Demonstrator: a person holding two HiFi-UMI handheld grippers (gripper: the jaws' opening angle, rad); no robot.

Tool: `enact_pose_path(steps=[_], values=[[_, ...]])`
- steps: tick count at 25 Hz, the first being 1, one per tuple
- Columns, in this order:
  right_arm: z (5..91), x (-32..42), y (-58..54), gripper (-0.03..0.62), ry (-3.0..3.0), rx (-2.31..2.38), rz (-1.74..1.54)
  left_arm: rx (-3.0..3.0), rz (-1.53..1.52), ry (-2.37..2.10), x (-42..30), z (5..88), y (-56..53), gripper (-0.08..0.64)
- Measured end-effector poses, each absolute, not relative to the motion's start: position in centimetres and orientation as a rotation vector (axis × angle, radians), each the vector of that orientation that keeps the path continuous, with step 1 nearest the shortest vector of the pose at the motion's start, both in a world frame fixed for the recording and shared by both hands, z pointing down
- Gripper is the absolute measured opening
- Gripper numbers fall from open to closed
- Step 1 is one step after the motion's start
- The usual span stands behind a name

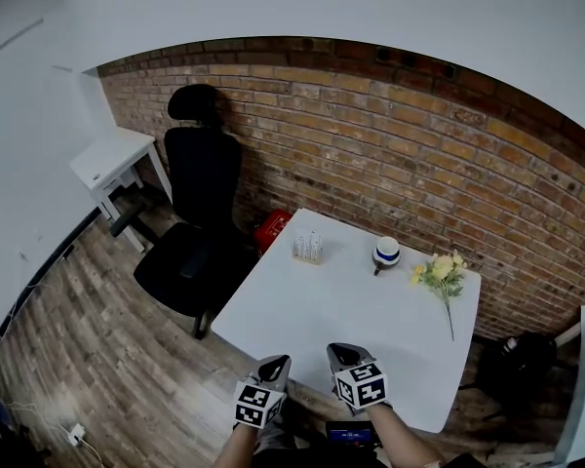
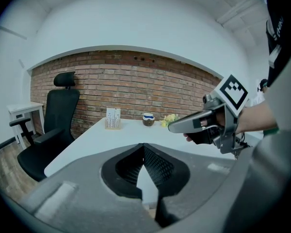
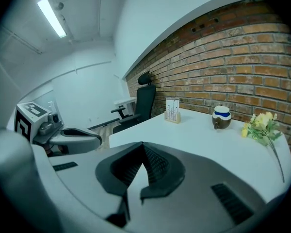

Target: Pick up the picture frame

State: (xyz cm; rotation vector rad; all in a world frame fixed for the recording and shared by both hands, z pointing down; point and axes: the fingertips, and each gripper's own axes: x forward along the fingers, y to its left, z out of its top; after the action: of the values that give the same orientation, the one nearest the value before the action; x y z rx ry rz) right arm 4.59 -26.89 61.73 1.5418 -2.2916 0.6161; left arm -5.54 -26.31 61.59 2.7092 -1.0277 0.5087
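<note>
picture frame — upright, well beyond right claw

The picture frame is a small white panel with faint print, set in a tan base. It stands upright near the far left corner of the white table.

The table top looks smooth, matt white. The brick wall is rough, red-brown. The floor is grainy wood plank. The cup looks glossy, glazed. The left gripper and right gripper have matt grey plastic shells with ribbed black pads.
</note>
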Motion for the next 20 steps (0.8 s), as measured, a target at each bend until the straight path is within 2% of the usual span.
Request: enact_pose_path(steps=[20], values=[[61.8,3.9,-45.0,0.008,-2.099,1.818,0.724,2.824,0.589,-0.701,-6.3,61.3,-47.8,0.012]])
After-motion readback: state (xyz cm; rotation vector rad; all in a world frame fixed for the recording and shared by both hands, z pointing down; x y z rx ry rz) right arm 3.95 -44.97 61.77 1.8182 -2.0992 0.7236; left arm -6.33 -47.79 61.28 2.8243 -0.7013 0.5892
